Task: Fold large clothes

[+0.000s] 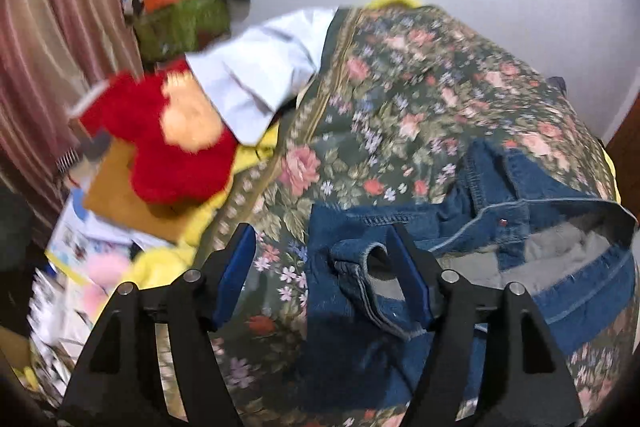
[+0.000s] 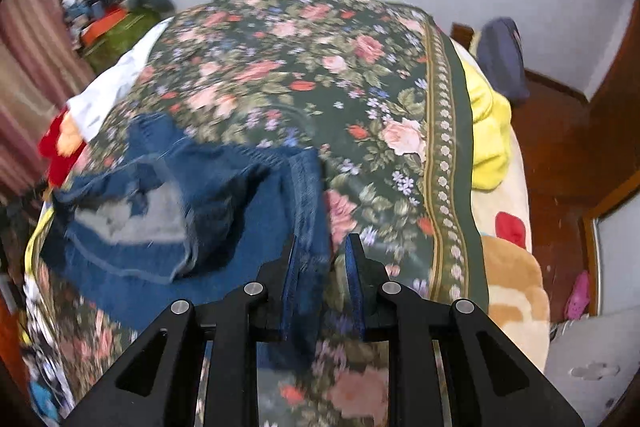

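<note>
Jeans lie on a floral bedspread. Left gripper jaws spread around the waistband; right gripper jaws part-open, denim edge between them.

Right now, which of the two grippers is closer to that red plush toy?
Left. The left gripper hangs open over the denim garment, and the red plush toy lies up to its left. The right gripper works the denim's far side, further from the toy.

A pair of blue denim jeans lies crumpled on the floral bedspread, near its front edge. The waistband gapes open, showing grey pocket lining, and one leg runs toward the bedspread's middle.
</note>
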`<action>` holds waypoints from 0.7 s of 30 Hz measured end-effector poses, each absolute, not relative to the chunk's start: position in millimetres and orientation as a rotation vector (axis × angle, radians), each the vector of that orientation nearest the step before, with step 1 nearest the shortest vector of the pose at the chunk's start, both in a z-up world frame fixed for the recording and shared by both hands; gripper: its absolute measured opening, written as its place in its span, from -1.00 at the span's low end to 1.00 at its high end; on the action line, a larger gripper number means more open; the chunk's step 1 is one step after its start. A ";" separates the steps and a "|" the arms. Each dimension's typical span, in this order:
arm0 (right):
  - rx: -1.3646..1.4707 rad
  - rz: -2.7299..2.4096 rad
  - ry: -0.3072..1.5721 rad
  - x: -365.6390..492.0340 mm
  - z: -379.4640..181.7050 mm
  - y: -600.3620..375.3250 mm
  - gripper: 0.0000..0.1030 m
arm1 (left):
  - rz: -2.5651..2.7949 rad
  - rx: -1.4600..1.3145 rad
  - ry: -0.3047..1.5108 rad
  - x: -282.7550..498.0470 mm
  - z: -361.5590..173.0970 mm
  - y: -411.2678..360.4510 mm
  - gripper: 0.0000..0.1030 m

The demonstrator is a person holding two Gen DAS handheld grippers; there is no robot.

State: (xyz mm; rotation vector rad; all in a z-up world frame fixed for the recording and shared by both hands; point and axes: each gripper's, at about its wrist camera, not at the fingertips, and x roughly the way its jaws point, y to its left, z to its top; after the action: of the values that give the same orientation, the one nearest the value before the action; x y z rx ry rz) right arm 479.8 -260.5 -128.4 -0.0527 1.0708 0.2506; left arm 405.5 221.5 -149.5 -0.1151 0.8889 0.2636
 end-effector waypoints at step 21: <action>-0.301 0.494 1.093 408.9 -187.3 -136.7 -0.64 | -0.008 0.174 1.076 393.2 -253.2 89.6 0.52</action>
State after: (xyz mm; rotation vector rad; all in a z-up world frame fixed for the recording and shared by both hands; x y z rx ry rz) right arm 408.9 -136.7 -187.3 -0.3011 1.0930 0.4942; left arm 393.2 89.6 -253.2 0.1740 1.0758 -0.0078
